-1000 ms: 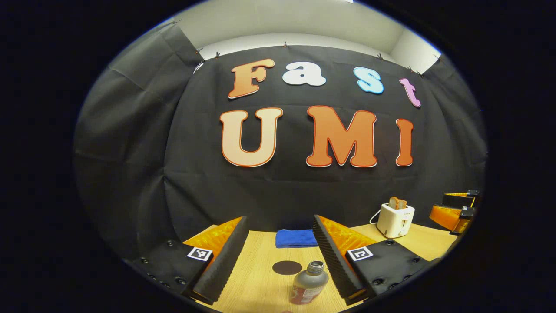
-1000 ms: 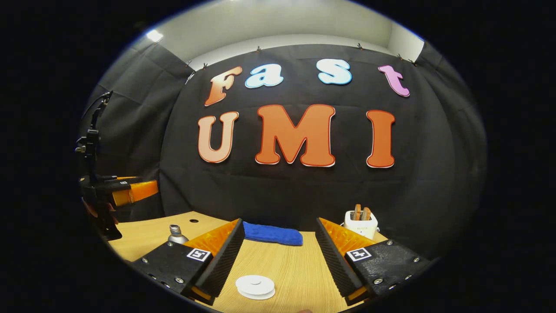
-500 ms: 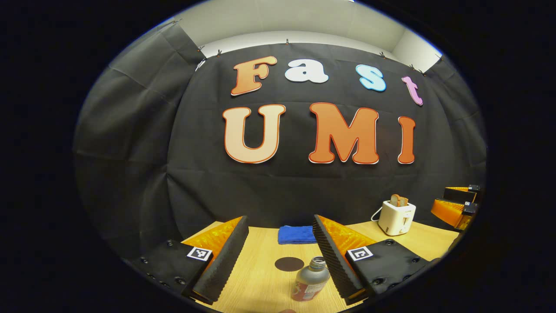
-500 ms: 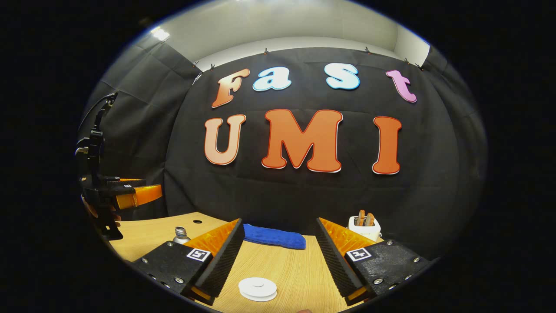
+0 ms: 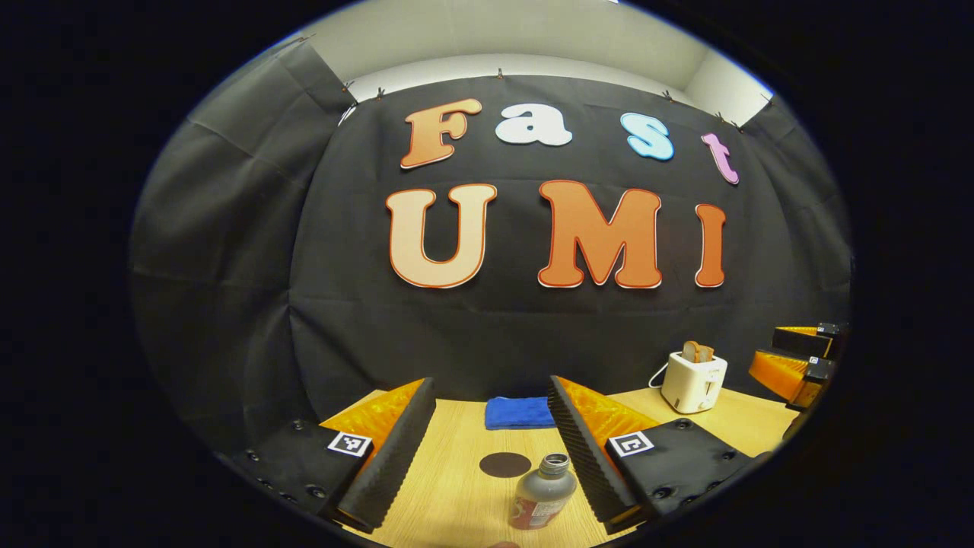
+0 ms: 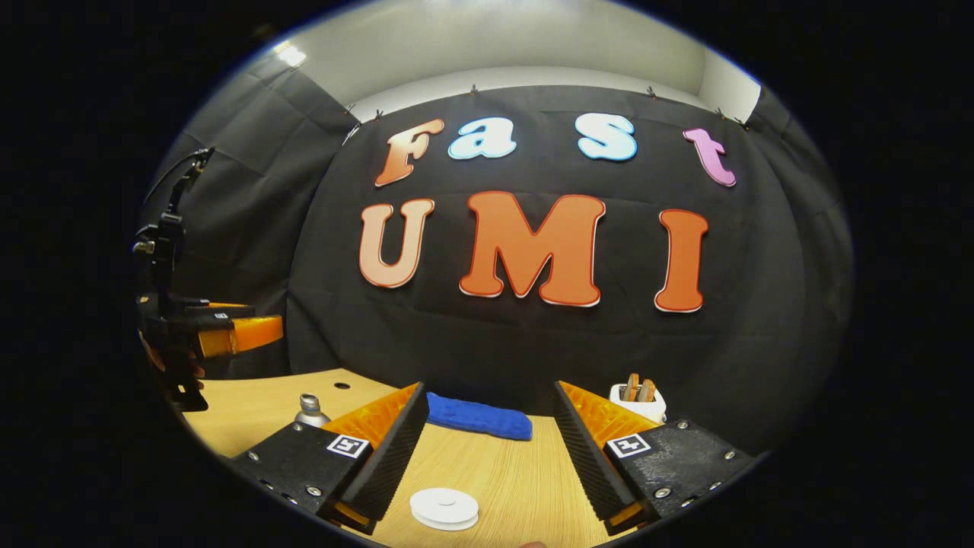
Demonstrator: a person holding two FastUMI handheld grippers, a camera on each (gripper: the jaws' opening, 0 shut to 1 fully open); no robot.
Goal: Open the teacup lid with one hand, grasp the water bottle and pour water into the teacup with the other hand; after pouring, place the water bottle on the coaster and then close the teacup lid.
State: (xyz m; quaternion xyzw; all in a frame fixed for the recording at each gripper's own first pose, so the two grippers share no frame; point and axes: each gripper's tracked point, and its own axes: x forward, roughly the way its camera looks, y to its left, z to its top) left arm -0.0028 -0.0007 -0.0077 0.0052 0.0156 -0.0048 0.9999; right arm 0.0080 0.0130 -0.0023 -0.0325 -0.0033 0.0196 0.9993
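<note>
In the left gripper view, an uncapped grey water bottle (image 5: 542, 491) with a red label stands on the wooden table, low between my fingers and close to the right one. A dark round coaster (image 5: 505, 464) lies just behind it. My left gripper (image 5: 491, 388) is open and holds nothing. In the right gripper view, the white round teacup lid (image 6: 444, 508) with a small knob sits low between the fingers of my right gripper (image 6: 488, 390), which is open and apart from it. The bottle's neck (image 6: 308, 409) shows behind the left finger.
A folded blue cloth (image 5: 520, 412) lies at the table's back edge, also seen as the cloth (image 6: 478, 416). A white toaster (image 5: 694, 380) with bread stands at the back right. The left gripper (image 6: 205, 335) hangs above the table's left side, held by a hand.
Both views shifted only slightly. In the right gripper view the lid slid a little left and down. Both grippers stayed open and nothing was grasped.
</note>
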